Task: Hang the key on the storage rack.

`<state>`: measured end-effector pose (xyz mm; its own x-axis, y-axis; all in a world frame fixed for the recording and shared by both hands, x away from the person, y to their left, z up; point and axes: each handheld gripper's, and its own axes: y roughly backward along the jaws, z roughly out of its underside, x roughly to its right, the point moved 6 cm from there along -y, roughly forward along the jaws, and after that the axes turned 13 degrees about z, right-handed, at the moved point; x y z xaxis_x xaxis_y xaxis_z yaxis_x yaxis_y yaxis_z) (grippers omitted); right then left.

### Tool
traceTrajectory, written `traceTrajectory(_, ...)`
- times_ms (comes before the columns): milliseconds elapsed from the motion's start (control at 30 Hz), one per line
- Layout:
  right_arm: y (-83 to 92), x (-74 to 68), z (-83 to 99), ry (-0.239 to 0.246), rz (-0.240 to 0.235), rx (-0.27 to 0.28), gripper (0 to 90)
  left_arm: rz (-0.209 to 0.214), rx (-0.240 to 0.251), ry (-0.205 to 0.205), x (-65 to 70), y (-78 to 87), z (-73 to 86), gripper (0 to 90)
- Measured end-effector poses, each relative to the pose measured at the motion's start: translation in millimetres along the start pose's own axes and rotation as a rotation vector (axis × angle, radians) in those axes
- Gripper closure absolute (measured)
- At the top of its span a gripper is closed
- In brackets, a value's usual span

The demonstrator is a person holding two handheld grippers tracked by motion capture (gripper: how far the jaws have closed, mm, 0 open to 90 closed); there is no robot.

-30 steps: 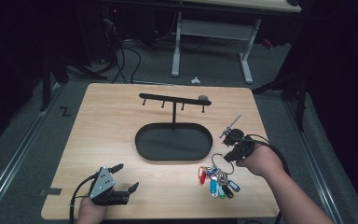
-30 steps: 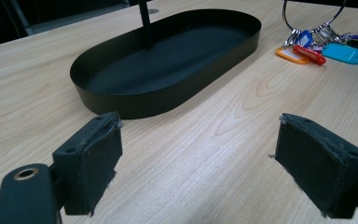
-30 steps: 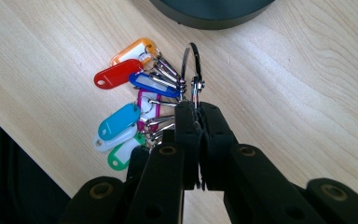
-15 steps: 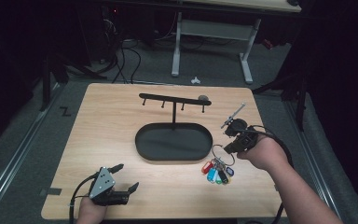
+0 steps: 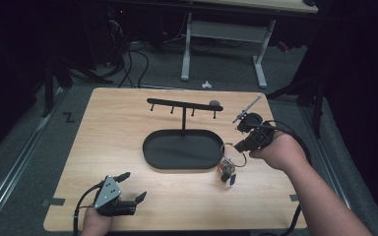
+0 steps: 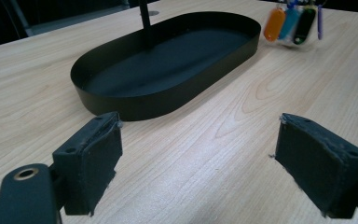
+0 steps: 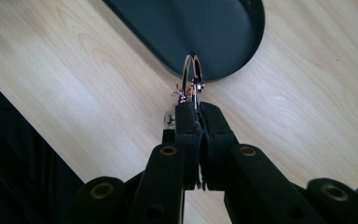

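A black oval tray [image 5: 152, 147] [image 6: 121, 100] [image 7: 242, 51] sits mid-table, with a black post and hook bar [image 5: 182, 105] rising from it. My right gripper [image 5: 242, 145] [image 7: 197, 108] is shut on a metal key ring [image 5: 232, 152] [image 7: 192, 74]. A bunch of coloured key tags [image 5: 227, 170] [image 6: 292, 22] hangs from the ring, just right of the tray and off the table. My left gripper [image 5: 131, 187] [image 6: 198, 161] rests near the table's front left edge, open, with nothing between its pads.
The wooden table [image 5: 113, 128] has dark floor on all sides. A white desk frame [image 5: 221, 34] and cables [image 5: 133, 54] stand behind it. A small grey object [image 5: 215, 103] sits by the hook bar's right end.
My right gripper has lifted the key bunch off the table and carried it left and farther back, toward the tray's right end. The left gripper has not moved.
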<state>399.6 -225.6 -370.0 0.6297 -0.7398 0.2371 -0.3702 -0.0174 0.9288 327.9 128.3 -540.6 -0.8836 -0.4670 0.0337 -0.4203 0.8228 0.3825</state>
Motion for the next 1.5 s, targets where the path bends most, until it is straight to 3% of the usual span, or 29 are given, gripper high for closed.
traceTrajectory(600,26.5,4.8,-25.3,0.027,0.028,0.033,87.4,-0.003,-0.002,0.002,-0.5,4.2,0.8,15.0)
traceTrajectory(1000,19.3,7.2,-33.0,0.036,0.025,0.028,87.4,-0.006,0.002,0.001,-0.6,6.2,1.4,15.0)
traceTrajectory(1500,19.2,7.1,-56.0,0.046,0.014,0.063,87.4,-0.009,0.014,0.009,-1.7,9.7,1.2,15.0)
